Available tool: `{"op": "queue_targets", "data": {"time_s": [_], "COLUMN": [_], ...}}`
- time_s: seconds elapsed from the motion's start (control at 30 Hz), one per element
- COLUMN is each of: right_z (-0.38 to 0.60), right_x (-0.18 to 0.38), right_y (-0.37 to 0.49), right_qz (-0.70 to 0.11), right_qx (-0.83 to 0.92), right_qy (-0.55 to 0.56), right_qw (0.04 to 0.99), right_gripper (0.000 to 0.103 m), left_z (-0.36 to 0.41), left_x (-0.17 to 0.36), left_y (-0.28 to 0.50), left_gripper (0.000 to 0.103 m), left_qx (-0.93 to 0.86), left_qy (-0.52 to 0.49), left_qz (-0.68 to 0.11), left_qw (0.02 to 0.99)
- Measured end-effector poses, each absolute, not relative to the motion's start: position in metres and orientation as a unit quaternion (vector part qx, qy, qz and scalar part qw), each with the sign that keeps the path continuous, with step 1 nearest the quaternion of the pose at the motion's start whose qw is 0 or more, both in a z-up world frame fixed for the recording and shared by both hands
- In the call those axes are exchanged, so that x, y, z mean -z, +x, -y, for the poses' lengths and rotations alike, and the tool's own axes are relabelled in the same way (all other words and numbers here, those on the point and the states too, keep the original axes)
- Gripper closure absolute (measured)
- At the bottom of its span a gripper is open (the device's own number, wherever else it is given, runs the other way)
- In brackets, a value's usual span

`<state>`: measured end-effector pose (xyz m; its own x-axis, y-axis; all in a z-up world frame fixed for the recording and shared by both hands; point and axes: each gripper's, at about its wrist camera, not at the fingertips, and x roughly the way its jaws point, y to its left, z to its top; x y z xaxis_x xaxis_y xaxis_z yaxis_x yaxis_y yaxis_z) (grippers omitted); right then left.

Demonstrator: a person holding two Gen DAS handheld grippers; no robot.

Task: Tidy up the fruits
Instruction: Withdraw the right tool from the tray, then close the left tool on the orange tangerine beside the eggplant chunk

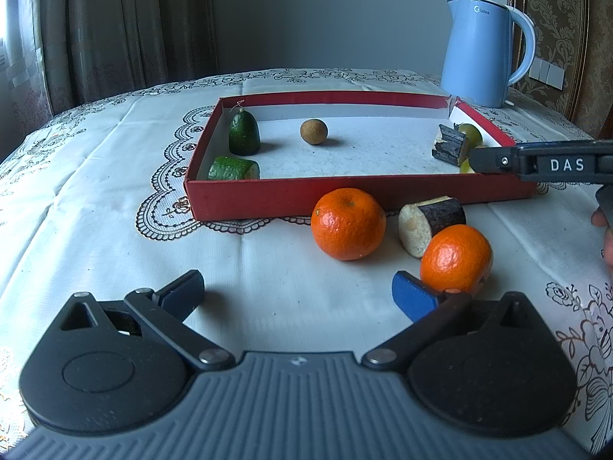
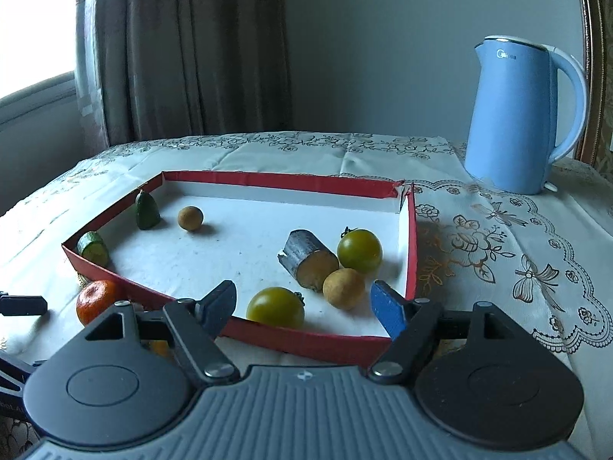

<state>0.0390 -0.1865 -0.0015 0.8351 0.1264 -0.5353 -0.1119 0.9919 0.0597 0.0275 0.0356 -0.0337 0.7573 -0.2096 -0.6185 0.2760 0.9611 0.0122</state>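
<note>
Lace tablecloth (image 1: 115, 161) underfoot, red tray (image 1: 291, 195) ahead, and the left gripper (image 1: 299, 291) hovers wide open and empty, one orange (image 1: 456, 258) touching its right pad, another orange (image 1: 348, 223) straight ahead between the jaws. Meanwhile the right gripper (image 2: 304, 303) gapes empty over the tray's near wall, a green tomato (image 2: 276, 306) between its fingers. Likely next: the left closes in on an orange.

red tray (image 1: 268, 199) middle bare, fruit crowding its right corner, kettle (image 2: 517, 122) behind
</note>
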Motion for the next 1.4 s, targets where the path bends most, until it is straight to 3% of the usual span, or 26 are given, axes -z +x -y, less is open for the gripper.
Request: {"op": "queue_targets", "data": {"time_s": [0.1,0.8,1.07,1.23,1.4], "right_z": [0.187,0.179,0.179,0.178,0.178], "right_x": [0.002,0.001,0.001,0.001,0.001], "right_y": [0.037,0.031,0.031,0.031,0.031], "right_qz": [-0.277,-0.260,-0.258,-0.258,-0.258], "right_qx": [-0.055,-0.044,-0.041,-0.042,-0.042], "right_qy": [0.013,-0.018,-0.020,-0.022,-0.023], "right_qw": [0.959,0.965,0.965,0.965,0.965], "right_gripper": [0.019,0.017,0.017,0.017,0.017], "left_z": [-0.036,-0.012,-0.005,-0.001,0.002], "left_x": [0.034,0.022,0.018,0.018,0.019], "left_y": [0.028,0.030,0.035,0.034,0.033], "left_gripper": [0.000,0.001,0.028,0.060,0.063], "left_qx": [0.130,0.090,0.109,0.140,0.145], "left_qy": [0.051,0.110,0.085,0.076,0.075], "left_qz": [-0.323,-0.268,-0.280,-0.286,-0.282], "left_qw": [0.936,0.953,0.950,0.945,0.946]}}
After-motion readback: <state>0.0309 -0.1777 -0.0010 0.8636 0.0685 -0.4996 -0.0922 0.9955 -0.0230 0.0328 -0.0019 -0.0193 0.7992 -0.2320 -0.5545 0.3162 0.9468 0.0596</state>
